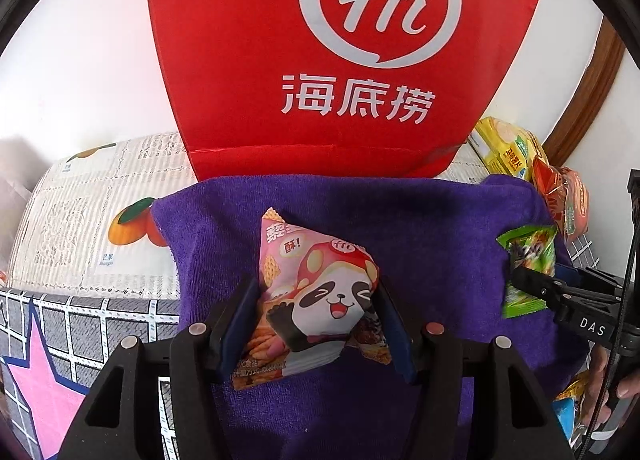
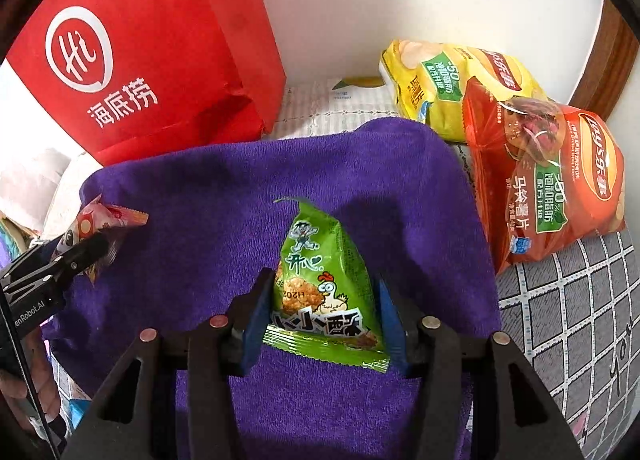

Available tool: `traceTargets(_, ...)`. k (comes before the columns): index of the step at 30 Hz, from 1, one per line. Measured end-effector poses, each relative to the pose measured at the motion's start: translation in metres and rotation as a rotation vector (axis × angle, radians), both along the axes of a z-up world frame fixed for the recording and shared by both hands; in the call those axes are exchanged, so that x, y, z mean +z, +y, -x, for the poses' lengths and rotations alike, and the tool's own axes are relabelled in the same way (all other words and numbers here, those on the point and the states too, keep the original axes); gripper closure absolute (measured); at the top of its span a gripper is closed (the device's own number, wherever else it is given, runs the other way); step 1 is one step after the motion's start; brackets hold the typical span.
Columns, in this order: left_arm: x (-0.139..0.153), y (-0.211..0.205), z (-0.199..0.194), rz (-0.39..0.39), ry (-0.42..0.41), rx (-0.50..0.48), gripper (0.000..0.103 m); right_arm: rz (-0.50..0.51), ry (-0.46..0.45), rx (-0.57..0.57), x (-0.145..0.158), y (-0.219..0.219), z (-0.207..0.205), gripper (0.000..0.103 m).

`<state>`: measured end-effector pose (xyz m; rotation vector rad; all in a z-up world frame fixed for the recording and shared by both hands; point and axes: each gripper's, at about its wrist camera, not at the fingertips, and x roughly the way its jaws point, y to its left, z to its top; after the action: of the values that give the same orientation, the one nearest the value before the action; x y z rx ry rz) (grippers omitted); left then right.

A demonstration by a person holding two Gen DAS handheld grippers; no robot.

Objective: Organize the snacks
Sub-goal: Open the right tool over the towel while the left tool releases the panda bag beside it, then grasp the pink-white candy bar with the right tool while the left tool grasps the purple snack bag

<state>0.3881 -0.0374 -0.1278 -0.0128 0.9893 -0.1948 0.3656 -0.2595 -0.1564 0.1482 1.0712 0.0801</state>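
My left gripper (image 1: 316,312) is shut on a pink panda snack packet (image 1: 316,288) and holds it over a purple towel (image 1: 420,228). My right gripper (image 2: 322,308) is shut on a green chicken snack packet (image 2: 324,280) over the same towel (image 2: 224,196). The green packet also shows in the left wrist view (image 1: 528,260) at the right, in the right gripper's fingers (image 1: 536,284). The pink packet also shows in the right wrist view (image 2: 100,224) at the left, held by the left gripper's fingers (image 2: 80,256).
A red Haidilao bag (image 1: 340,60) stands behind the towel against the white wall; it also shows in the right wrist view (image 2: 140,48). A yellow chip bag (image 2: 452,84) and a red chip bag (image 2: 548,176) lie at the right. Patterned cloths (image 1: 100,212) cover the surface.
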Motion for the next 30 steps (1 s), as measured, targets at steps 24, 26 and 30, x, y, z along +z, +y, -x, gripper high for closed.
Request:
traceTargets(24,0.078,0.017,0.102,0.012,-0.07,0.033,0.023,-0.018,-0.212,-0.085,0.086,-0.04,0.144,0.031)
traceTargets(26,0.083,0.02,0.113,0.022,-0.074,0.036,0.023,0.0,-0.2,-0.088,0.079,-0.043,0.162,0.033)
traceTargets(30,0.088,0.021,0.134,0.031,-0.077,0.043,0.023,-0.008,-0.149,-0.097,0.057,-0.047,0.195,0.034)
